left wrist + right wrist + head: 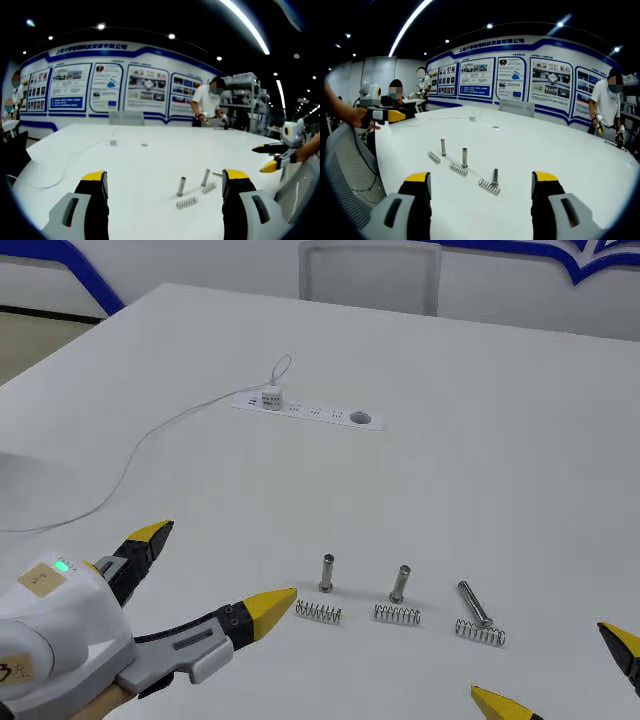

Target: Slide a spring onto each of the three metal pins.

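Yellow-tipped left tool point(210, 570) and right tool point(560, 670), jaws spread wide, over the white desk point(480, 440).
Three silver metal pins point(400, 583) in a row, a coiled steel spring point(397, 615) lying beside each.

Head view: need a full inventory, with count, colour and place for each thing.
table: 1, white, spans the view
metal pins: 3, silver, in a row on the near part of the table
springs: 3, silver, lying flat, one just in front of each pin
power strip: 1, white, mid-table
cable: 1, pale, runs left from the strip
chair: 1, grey, beyond the far edge
left gripper: 1, white with yellow tips, lower left, open
right gripper: 1, yellow tips, lower right, open
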`<state>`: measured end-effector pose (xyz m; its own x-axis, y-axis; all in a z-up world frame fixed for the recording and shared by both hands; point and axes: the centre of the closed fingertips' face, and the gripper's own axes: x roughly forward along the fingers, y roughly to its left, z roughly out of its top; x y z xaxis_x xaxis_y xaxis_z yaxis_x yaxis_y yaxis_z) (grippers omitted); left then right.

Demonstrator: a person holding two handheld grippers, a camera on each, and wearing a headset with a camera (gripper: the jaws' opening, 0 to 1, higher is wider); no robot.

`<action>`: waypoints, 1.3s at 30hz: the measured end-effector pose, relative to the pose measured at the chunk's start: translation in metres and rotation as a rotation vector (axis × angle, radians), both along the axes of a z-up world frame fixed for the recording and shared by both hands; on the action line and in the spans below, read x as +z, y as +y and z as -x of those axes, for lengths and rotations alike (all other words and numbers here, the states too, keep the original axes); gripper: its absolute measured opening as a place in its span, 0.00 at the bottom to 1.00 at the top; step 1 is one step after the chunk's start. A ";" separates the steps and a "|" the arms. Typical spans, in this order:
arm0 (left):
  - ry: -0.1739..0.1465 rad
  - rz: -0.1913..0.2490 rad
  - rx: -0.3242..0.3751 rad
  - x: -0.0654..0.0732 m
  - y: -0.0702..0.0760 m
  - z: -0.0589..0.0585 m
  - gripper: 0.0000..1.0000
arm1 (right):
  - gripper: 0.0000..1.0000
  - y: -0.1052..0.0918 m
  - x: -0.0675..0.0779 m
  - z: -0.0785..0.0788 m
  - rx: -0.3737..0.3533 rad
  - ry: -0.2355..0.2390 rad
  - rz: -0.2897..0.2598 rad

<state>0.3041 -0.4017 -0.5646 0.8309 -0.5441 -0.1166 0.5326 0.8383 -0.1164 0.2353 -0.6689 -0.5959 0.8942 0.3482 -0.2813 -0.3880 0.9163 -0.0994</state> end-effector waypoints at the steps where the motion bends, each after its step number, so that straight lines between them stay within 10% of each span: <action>1: -0.001 -0.001 0.001 0.000 0.000 0.000 0.97 | 0.82 0.000 0.000 0.000 0.001 0.000 -0.008; 39: 0.018 -0.025 0.025 -0.007 0.008 -0.004 0.97 | 0.61 -0.024 -0.008 -0.035 -0.100 0.109 -0.090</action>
